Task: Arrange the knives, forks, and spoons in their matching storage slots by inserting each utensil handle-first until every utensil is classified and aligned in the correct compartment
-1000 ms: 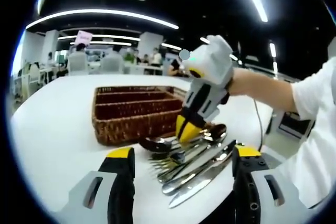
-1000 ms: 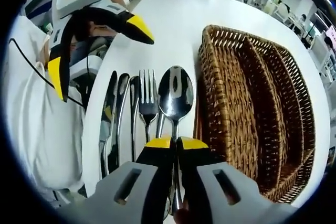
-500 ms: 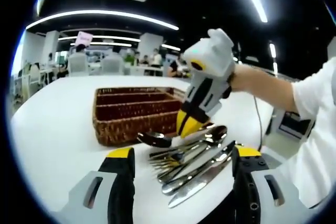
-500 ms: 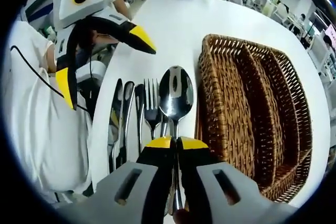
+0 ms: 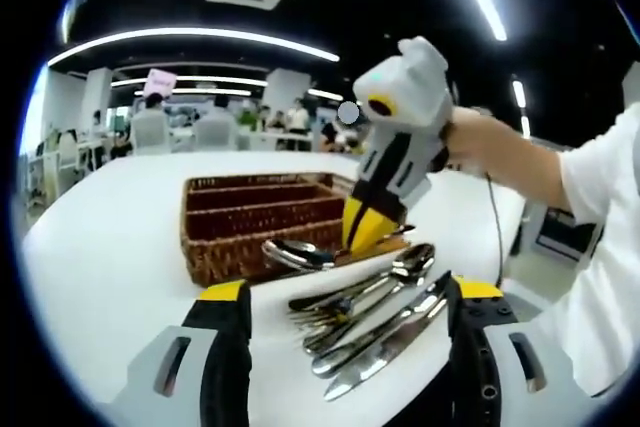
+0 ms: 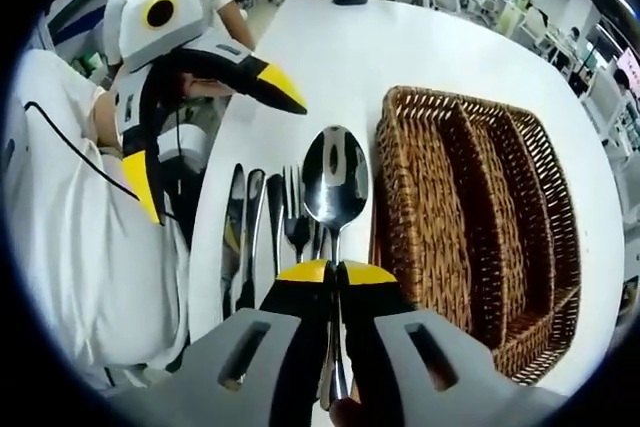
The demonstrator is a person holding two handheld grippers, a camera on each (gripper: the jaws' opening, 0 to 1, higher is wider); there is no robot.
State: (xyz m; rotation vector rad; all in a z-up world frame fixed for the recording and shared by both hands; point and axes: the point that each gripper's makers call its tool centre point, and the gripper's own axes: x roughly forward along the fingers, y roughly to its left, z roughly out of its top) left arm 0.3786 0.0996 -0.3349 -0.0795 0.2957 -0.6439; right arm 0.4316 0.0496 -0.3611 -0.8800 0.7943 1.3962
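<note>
Right gripper [image 6: 334,269]: pinching spoon [image 6: 335,179] by its handle.
Left gripper [image 5: 345,292]: spread, empty.
Spoon: stiff, slick metal; grip mid-handle.

The right gripper [image 5: 368,235] held a spoon [image 5: 300,254] above the white surface [image 5: 110,247], just in front of the wicker basket [image 5: 250,217]. The remaining cutlery [image 5: 375,312] lay between the left gripper's spread fingers [image 5: 228,292].

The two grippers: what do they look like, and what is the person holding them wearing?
Both grippers are light grey bodies with black jaws ending in yellow tips. The right gripper carries a round yellow-ringed black mark on its body, and so does the left gripper. A thin black cable runs across the person's white short-sleeved shirt.
</note>
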